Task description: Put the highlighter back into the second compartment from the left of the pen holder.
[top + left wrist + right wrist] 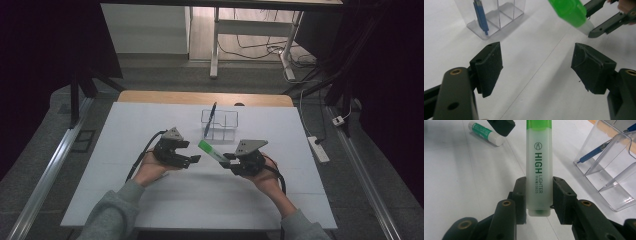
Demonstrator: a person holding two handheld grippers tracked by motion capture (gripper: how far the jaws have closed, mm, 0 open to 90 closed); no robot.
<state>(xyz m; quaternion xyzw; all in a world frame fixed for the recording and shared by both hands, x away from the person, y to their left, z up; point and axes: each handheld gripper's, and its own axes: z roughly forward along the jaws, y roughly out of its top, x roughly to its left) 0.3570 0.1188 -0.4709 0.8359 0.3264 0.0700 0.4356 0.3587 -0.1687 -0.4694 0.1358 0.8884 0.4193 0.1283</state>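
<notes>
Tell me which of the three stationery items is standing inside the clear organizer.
The blue pen: it leans upright in a compartment of the clear organizer. The green highlighter is clamped in the right claw, and the glue stick lies on the table.

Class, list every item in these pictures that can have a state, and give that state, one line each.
left gripper: open, nothing between its pads.
right gripper: shut on the highlighter.
highlighter: capped, clamped near its rear end, held above the table.
blue pen: standing tilted in one compartment of the clear organiser.
clear organiser: upright, its other compartments empty.
glue stick: capped, lying on its side on the table.
</notes>
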